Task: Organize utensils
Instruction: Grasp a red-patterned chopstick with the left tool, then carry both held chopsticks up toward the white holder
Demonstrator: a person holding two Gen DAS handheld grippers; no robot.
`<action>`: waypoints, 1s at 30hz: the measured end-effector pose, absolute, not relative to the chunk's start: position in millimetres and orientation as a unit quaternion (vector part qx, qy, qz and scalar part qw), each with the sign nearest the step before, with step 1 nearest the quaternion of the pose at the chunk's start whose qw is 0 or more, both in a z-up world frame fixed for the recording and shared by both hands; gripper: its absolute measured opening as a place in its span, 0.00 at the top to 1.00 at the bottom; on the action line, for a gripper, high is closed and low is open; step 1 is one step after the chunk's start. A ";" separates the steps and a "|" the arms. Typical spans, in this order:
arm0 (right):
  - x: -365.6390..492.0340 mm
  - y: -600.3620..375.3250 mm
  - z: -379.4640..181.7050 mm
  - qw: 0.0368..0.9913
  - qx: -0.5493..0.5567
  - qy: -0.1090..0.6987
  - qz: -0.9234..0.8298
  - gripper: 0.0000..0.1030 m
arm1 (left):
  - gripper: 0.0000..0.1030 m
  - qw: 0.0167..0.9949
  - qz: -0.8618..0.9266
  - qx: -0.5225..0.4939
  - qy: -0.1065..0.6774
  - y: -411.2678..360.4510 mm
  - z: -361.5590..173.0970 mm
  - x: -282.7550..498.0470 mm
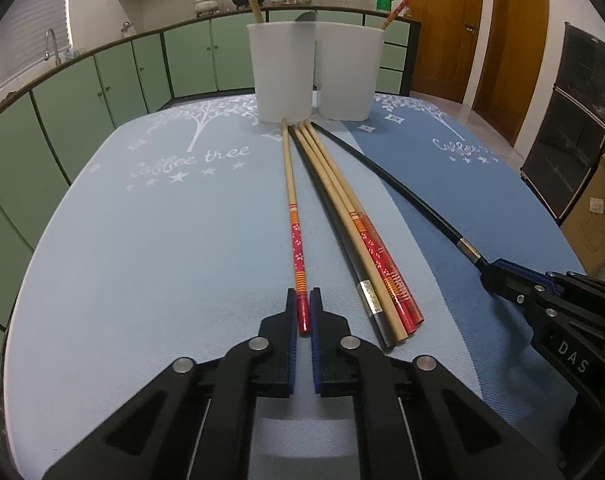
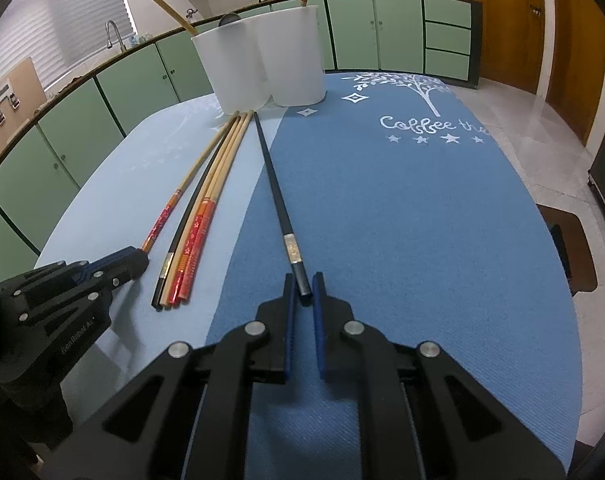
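Note:
Two white holder cups [image 1: 282, 72] [image 2: 290, 56] stand at the far end of the blue mat, each with a chopstick in it. My left gripper [image 1: 303, 300] has its fingers around the red end of a bamboo chopstick [image 1: 292, 208] that lies on the mat. My right gripper [image 2: 303, 284] has its fingers around the end of a black chopstick [image 2: 276, 196], also lying on the mat. A bundle of several chopsticks [image 1: 362, 248] [image 2: 198, 220] lies between the two grippers. The right gripper also shows in the left wrist view [image 1: 498, 276], and the left gripper in the right wrist view [image 2: 140, 258].
The table carries a light and dark blue "Coffee tree" mat [image 2: 422, 200]. Green kitchen cabinets [image 1: 102, 92] run behind the table. Wooden doors [image 1: 514, 40] stand at the right. A tiled floor [image 2: 542, 120] lies past the table's right edge.

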State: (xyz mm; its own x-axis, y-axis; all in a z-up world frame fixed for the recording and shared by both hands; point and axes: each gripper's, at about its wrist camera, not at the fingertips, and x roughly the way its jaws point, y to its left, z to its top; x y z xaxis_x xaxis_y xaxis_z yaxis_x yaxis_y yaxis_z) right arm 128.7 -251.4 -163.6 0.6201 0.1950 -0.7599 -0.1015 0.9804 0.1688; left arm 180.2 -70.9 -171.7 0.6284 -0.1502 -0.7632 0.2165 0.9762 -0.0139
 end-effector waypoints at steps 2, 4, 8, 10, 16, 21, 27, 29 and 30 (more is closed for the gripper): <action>126.9 -251.3 -160.7 0.900 0.053 0.424 0.083 0.93 | 0.94 0.903 -0.099 0.039 0.415 -68.7 -169.0 179.1; 124.8 -251.6 -156.9 0.903 0.052 0.419 0.083 0.93 | 0.95 0.907 -0.097 0.041 0.407 -65.7 -162.2 174.7; 118.1 -250.9 -144.5 0.908 0.050 0.408 0.087 0.93 | 0.95 0.916 -0.096 0.043 0.388 -59.5 -145.2 165.2; 114.9 -250.5 -136.6 0.911 0.048 0.400 0.089 0.94 | 0.95 0.921 -0.096 0.045 0.376 -57.0 -134.7 159.1; 107.7 -252.7 -103.5 0.922 0.040 0.374 0.092 0.94 | 0.95 0.935 -0.096 0.028 0.341 -44.0 -100.8 150.6; 106.1 -256.2 -68.7 0.932 0.039 0.347 0.099 0.94 | 0.95 0.946 -0.101 0.022 0.307 -38.9 -68.5 149.3; 110.9 -261.7 -30.2 0.942 0.039 0.318 0.103 0.94 | 0.95 0.955 -0.114 0.021 0.273 -39.6 -28.2 148.5; 112.9 -262.8 -19.2 0.944 0.041 0.308 0.108 0.94 | 0.95 0.956 -0.120 0.016 0.267 -38.1 -19.0 149.2; 113.7 -263.2 -15.6 0.945 0.041 0.306 0.109 0.94 | 0.95 0.957 -0.123 0.012 0.263 -36.4 -13.9 149.8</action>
